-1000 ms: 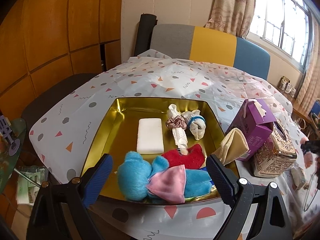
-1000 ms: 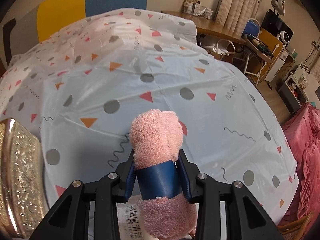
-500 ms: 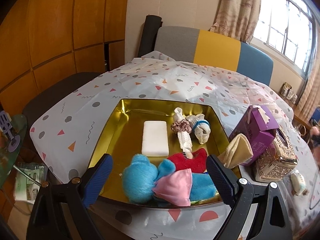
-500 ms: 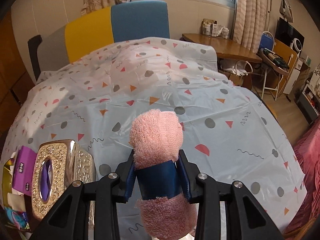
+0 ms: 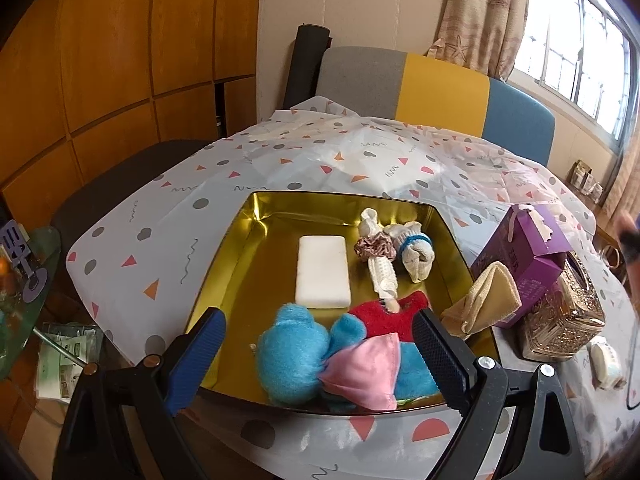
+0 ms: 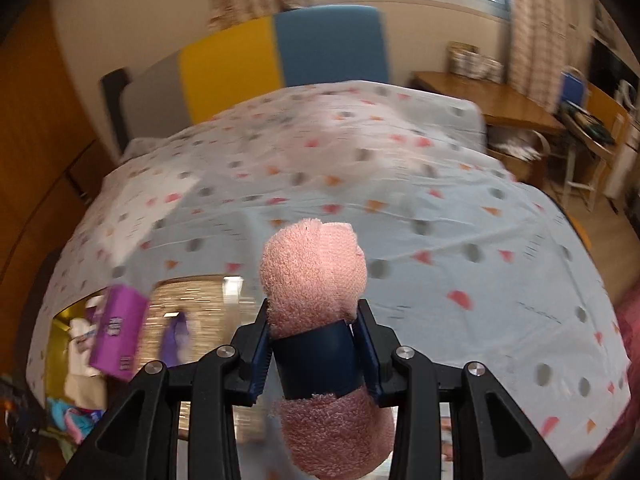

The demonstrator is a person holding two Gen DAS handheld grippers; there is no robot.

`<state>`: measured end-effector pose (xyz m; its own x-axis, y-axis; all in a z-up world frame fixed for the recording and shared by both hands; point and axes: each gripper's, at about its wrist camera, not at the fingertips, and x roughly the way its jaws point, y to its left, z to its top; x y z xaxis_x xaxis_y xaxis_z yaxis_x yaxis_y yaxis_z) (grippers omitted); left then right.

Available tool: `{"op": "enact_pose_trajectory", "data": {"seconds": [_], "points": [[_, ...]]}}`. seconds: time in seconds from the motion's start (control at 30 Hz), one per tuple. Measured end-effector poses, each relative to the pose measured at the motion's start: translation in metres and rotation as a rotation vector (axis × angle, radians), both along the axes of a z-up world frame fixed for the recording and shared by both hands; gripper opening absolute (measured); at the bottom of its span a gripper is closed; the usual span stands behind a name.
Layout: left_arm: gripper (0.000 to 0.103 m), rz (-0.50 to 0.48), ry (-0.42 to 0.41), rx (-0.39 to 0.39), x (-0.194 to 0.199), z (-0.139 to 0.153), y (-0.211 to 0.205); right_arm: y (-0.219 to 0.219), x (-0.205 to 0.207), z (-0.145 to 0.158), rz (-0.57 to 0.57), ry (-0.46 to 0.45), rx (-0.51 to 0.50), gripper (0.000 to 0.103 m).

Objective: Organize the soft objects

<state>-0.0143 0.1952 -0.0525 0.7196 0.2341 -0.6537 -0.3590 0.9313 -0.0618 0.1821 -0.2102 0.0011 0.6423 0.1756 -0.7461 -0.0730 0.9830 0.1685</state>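
The right gripper pinches a rolled pink towel above the patterned tablecloth. The left gripper — fingers spread, empty — hovers over a gold tray holding soft toys.

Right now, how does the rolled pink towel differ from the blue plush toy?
The pink towel is a terry roll banded by a dark blue sleeve; the blue plush toy is shaggy and lumpy, with no band. The pink towel is clamped in the right gripper, above the tablecloth; the blue plush toy lies in the gold tray, with a pink pouch overlapping it. The left gripper is open and empty. Both are soft.
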Motion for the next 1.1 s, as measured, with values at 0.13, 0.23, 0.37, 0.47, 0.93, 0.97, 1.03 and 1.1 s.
{"op": "enact_pose_trajectory", "data": {"seconds": [0.13,0.23,0.37,0.47,0.93,0.97,1.03,1.1], "points": [[0.095,0.009,0.004,0.006,-0.004,-0.001,0.005,0.090,-0.003,0.018,0.197,-0.047,0.008,0.038],[0.095,0.018,0.004,0.005,-0.006,-0.002,0.009,0.145,-0.010,0.023,0.310,-0.057,0.011,0.038],[0.095,0.030,0.001,-0.003,-0.009,-0.002,0.014,0.202,-0.014,0.015,0.406,-0.027,0.024,0.038],[0.095,0.037,0.003,-0.005,-0.011,-0.004,0.018,0.228,-0.011,-0.001,0.431,0.031,0.052,0.038],[0.095,0.064,0.030,-0.034,-0.011,-0.016,0.036,0.310,0.017,-0.070,0.440,0.245,0.263,0.038],[0.095,0.066,0.032,-0.037,-0.011,-0.017,0.036,0.314,0.019,-0.076,0.437,0.256,0.246,0.039],[0.095,0.069,0.034,-0.041,-0.011,-0.018,0.038,0.321,0.020,-0.085,0.432,0.271,0.211,0.039],[0.095,0.073,0.038,-0.040,-0.011,-0.020,0.039,0.322,0.021,-0.093,0.424,0.287,0.193,0.041]]}}
